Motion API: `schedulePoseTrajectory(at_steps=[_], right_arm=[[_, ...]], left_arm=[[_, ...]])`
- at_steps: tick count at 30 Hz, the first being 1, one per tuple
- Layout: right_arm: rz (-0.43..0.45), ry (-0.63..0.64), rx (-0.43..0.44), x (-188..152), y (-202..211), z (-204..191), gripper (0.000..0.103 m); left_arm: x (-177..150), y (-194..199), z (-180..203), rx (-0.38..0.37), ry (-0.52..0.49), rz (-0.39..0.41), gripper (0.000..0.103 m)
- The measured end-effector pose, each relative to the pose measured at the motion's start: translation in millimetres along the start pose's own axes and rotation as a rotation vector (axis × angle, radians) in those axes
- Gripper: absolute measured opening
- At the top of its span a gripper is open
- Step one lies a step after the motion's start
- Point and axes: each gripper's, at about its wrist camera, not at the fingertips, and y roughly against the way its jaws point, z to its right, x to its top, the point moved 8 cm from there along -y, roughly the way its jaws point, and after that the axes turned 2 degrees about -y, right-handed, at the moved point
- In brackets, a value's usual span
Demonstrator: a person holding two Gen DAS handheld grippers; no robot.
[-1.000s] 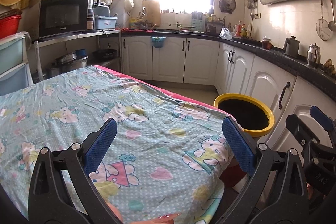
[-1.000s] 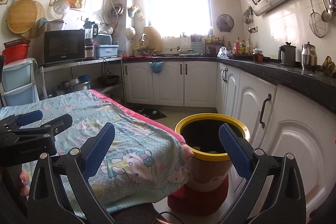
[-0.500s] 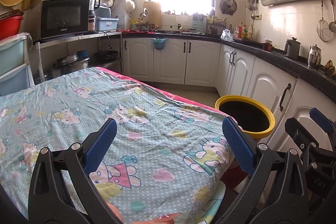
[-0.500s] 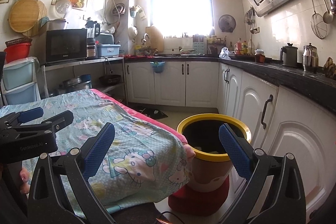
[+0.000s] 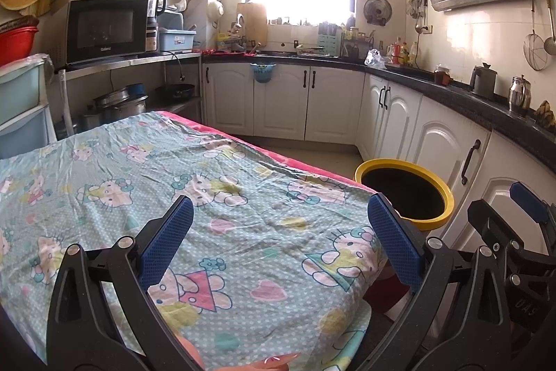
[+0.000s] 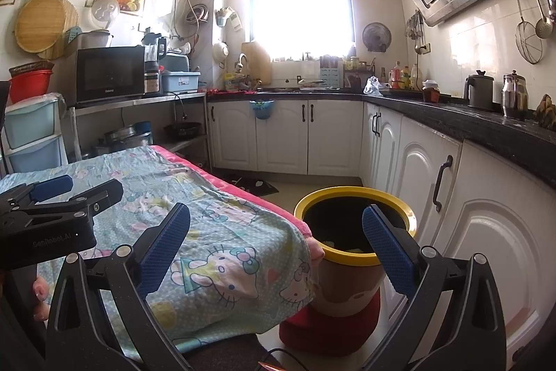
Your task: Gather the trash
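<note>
A yellow-rimmed bin (image 5: pixel 405 193) stands on the floor at the table's right end; in the right wrist view the bin (image 6: pixel 354 258) sits on a red base and holds some scraps inside. My left gripper (image 5: pixel 279 244) is open and empty above the cartoon-print tablecloth (image 5: pixel 215 207). My right gripper (image 6: pixel 276 244) is open and empty, held at the table's corner beside the bin. No loose trash shows on the cloth. The right gripper also shows at the right edge of the left wrist view (image 5: pixel 514 232), the left gripper at the left of the right wrist view (image 6: pixel 52 214).
White cabinets (image 6: pixel 434 183) under a dark countertop (image 6: pixel 486 124) run along the right wall and the back. A microwave (image 5: pixel 106 30) sits on a metal shelf at the left, plastic drawers (image 6: pixel 31 131) beside it. A narrow strip of floor (image 5: pixel 333 159) lies between table and cabinets.
Both grippers stay open and nearly still; the views have drifted very slightly, nothing taken or released.
</note>
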Motion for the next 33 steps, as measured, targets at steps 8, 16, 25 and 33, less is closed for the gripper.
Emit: schedulePoseTrajectory(at_steps=[8, 16, 25, 33], right_arm=[[0.003, 0.001, 0.001, -0.5, 0.3, -2.3, 0.097], [-0.003, -0.004, 0.003, -1.2, -0.5, -1.1, 0.097], [-0.004, -0.004, 0.003, -1.2, -0.4, -1.4, 0.097], [-0.005, -0.004, 0.002, -1.0, -0.8, -0.4, 0.097]], left_arm=[[0.1, 0.0, -0.3, 0.000, 0.001, -0.001, 0.092], [-0.1, 0.0, -0.5, 0.001, -0.001, 0.000, 0.092], [0.8, 0.1, 0.1, 0.002, 0.000, 0.001, 0.092], [0.7, 0.3, 0.0, 0.000, 0.001, 0.002, 0.092]])
